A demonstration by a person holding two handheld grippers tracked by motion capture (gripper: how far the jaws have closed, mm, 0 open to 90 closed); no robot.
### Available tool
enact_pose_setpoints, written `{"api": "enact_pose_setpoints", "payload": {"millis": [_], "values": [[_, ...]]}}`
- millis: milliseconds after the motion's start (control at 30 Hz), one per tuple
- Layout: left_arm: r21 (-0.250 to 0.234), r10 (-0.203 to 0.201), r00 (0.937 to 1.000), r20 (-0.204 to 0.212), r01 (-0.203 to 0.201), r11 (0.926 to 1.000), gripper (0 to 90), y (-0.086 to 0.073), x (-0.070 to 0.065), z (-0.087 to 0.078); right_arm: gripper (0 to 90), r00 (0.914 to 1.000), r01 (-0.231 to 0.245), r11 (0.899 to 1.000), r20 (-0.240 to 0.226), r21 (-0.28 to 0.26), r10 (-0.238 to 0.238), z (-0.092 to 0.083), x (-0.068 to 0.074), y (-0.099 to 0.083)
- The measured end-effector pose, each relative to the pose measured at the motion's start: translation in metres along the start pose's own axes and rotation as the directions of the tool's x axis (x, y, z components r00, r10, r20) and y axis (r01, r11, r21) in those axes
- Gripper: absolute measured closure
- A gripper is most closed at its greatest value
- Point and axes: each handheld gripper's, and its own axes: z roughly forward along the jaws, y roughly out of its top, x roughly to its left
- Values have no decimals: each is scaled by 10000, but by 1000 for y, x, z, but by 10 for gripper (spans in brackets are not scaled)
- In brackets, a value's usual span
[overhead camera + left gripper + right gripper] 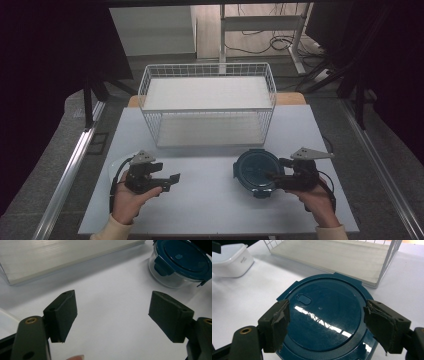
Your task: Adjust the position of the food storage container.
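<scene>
Behind round container point(256, 171): wire basket point(207, 102); white box point(230, 258) far left.

The table point(210, 200) is plain white. On its far side the wire basket point(207, 102) is white with a square grid pattern and a pale board inside. At the near right, the round container point(327, 322) has a dark teal-blue lid over clear walls. The small box point(230, 261) at the near left is white. Both tongs, left tongs point(112, 315) and right tongs point(327, 327), are black with grey top plates.
</scene>
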Motion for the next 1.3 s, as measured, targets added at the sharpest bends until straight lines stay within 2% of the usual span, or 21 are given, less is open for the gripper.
{"api": "enact_pose_setpoints", "payload": {"millis": [200, 433, 500, 667, 1033, 1300], "values": [[-52, 6, 10000, -20, -6, 10000, 219, 1, -1, -2, 216, 10000, 41, 10000, 1, 75, -41, 2, -2, 0], [-4, 51, 10000, -48, -51, 10000, 216, -2, -1, -4, 229, 9996, 211, 9996, 159, 169, -214, -1, 2, 4], [-5, -21, 10000, -3, 21, 10000, 216, -2, -1, -5, 235, 9999, 84, 9999, 141, 136, -86, -4, 3, 3], [-36, 105, 9999, 82, -105, 9999, 216, -1, -2, -6, 239, 9998, 46, 9998, 205, 184, -49, -5, 2, 3], [-53, -31, 9999, 123, 32, 10000, 217, -3, 1, -8, 263, 9999, -108, 9995, 128, 296, 104, 0, -2, 6], [46, -31, 9999, 161, 30, 10000, 216, -4, 2, -6, 340, 9995, -251, 9982, 219, 542, 240, 3, -7, 18]]}}
